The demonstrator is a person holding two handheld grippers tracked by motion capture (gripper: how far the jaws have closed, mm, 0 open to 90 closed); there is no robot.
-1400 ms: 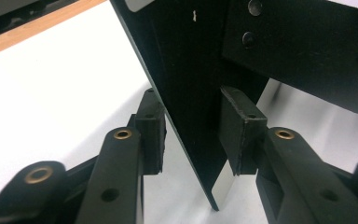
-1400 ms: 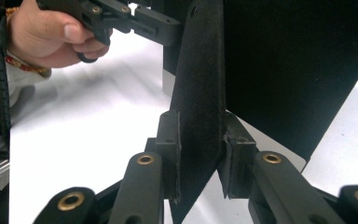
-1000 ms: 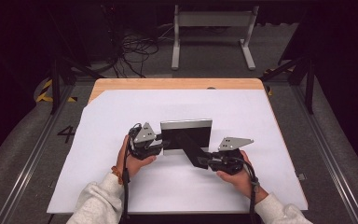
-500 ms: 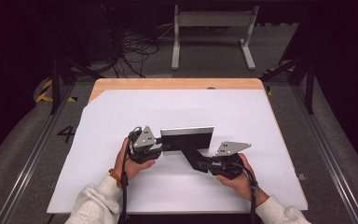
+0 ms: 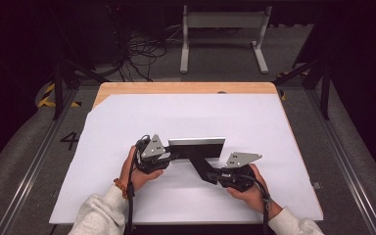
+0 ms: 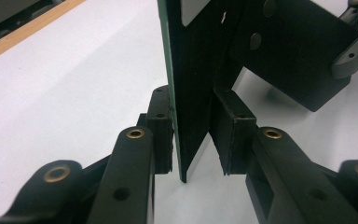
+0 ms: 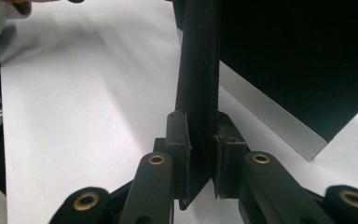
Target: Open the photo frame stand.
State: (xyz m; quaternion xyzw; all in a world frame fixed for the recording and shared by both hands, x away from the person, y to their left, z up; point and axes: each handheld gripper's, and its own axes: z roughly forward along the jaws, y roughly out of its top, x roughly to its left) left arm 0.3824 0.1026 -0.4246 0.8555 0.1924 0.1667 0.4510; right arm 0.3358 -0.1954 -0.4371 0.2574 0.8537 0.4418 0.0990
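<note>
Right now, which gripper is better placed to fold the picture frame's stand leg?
Probably the right. The right gripper has just been closing its jaws further and clamps the black stand leg between them, while the left gripper pinches the picture frame by its edge, steadying it.

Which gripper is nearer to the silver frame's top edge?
Left. The left gripper grips the frame at its side edge; the right gripper clamps the black stand lower down.

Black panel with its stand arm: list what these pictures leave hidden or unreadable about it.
- High view: the black panel shows edge-on; its faces are foreshortened.
- Left gripper view: the panel runs off the top edge; the pale label is cut off and unreadable.
- Right gripper view: the stand arm blocks where it joins the panel.
</note>
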